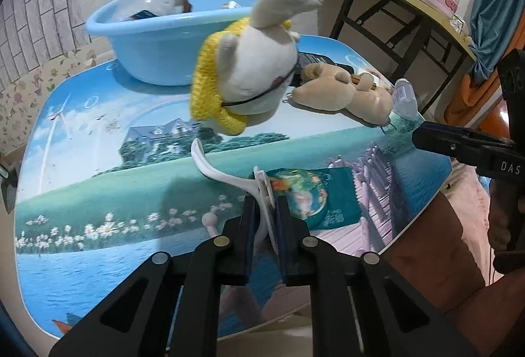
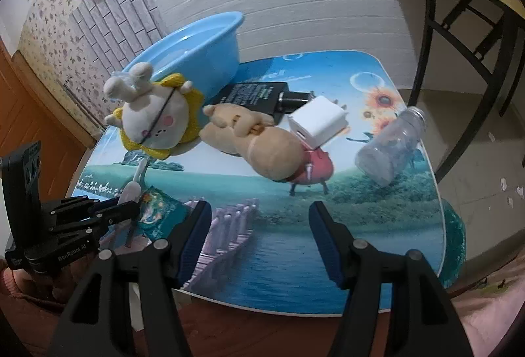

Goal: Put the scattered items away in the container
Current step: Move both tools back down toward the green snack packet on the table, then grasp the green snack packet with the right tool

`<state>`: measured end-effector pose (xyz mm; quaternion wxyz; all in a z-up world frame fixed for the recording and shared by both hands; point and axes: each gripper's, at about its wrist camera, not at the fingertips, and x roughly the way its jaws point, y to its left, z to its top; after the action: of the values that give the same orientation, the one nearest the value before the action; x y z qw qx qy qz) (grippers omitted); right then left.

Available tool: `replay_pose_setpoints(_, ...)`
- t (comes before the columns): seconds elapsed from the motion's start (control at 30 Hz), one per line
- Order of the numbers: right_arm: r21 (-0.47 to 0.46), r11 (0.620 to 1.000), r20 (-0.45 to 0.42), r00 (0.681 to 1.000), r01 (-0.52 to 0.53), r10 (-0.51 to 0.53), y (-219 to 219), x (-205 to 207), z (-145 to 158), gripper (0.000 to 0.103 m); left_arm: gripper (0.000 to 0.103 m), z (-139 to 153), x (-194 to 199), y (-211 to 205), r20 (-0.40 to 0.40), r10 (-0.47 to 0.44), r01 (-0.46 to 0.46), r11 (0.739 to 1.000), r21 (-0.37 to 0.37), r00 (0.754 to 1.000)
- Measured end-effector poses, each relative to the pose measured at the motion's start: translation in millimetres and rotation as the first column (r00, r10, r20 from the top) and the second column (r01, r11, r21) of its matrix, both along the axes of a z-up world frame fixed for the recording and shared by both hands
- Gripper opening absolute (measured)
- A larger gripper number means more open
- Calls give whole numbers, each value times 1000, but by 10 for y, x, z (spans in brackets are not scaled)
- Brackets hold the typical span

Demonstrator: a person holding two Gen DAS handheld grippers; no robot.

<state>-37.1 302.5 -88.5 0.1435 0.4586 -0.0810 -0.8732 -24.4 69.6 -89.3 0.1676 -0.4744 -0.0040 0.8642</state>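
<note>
My left gripper (image 1: 266, 209) is shut on a white plastic hook-shaped piece (image 1: 229, 175) above the table's near side; it also shows in the right wrist view (image 2: 131, 189). My right gripper (image 2: 259, 212) is open and empty over the table's front. A blue basin (image 1: 157, 38) stands at the back and holds a few items. On the table lie a white plush with a yellow mane (image 2: 154, 117), a tan plush (image 2: 262, 143), a white charger (image 2: 318, 120), a black adapter (image 2: 252, 96), a clear bottle (image 2: 390, 147) and a teal packet (image 1: 315, 196).
The small table has a printed landscape top (image 2: 295, 245) with edges close on all sides. A wooden desk with black legs (image 1: 393, 6) stands at the right, with cups and a pink bottle on it. A white wall is behind.
</note>
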Motion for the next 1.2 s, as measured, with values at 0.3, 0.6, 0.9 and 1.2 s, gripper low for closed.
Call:
replay_pose_setpoints(0.3,3,989,-25,988,-150,150,-454,22,58,62,10,43,54,-408,-13,89,-89,996,12,996)
replay_pose_setpoints(0.6,108,927,-27,931,-360,364,-1122,43,-95,62,10,5,111,-700,-10,119,-119,993,7,993)
replay_pose_setpoints(0.9,168,902,24,916,-398,400,-1263,-47,-266,62,10,-98,87,-760,8,103,-103,995,3,995)
replay_pose_setpoints(1.2,193,885,-2,901,-425,433,-1334,-154,-324,68,10,-117,59,-736,-16,89,-89,996,11,996)
